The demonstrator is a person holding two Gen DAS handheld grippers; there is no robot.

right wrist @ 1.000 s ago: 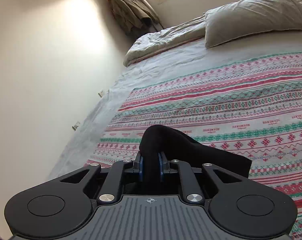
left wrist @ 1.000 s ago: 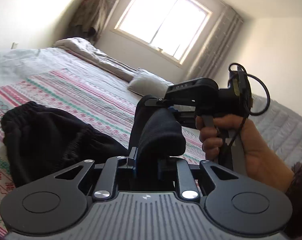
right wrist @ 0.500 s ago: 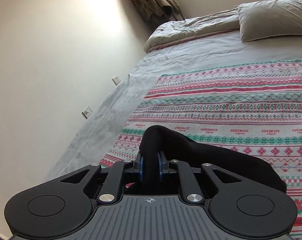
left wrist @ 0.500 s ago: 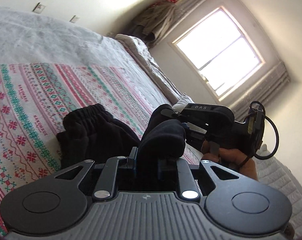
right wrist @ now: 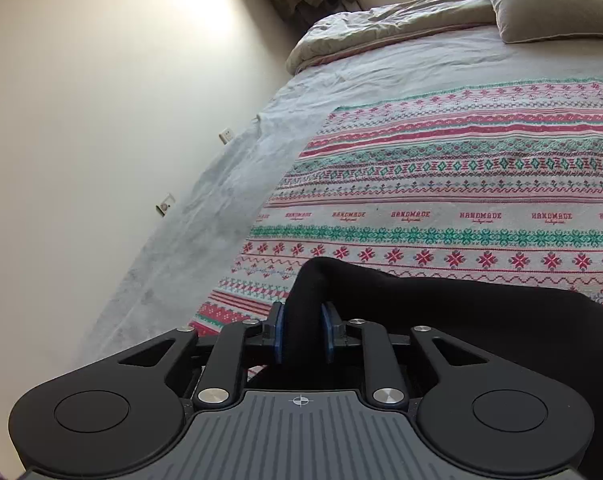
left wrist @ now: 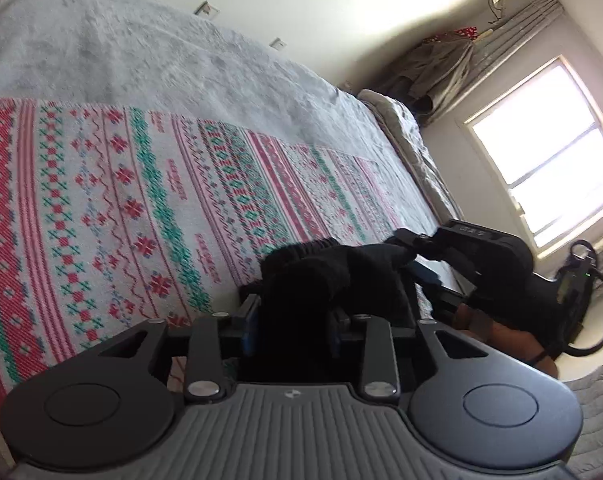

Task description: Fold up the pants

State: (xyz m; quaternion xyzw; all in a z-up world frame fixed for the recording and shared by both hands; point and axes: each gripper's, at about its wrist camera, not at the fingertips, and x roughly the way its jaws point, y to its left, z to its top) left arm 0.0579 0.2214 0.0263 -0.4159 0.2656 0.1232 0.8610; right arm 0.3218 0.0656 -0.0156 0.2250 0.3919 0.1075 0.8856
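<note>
two grippers, one fold of black pants each, low over the patterned blanket so the fold lands flat. left gripper jaws have just been opening, cloth loose between them. right gripper opening too, blue pads flanking the fabric.

pants | black, bunched fold | low over patterned blanket

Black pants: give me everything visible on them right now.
The black pants are soft, matte knit, bunched, lying low over the patterned blanket. One fold sits between the blue pads of the right claw, another between those of the left claw; both claws have just been opening. A gathered elastic edge shows in the left view.
</note>
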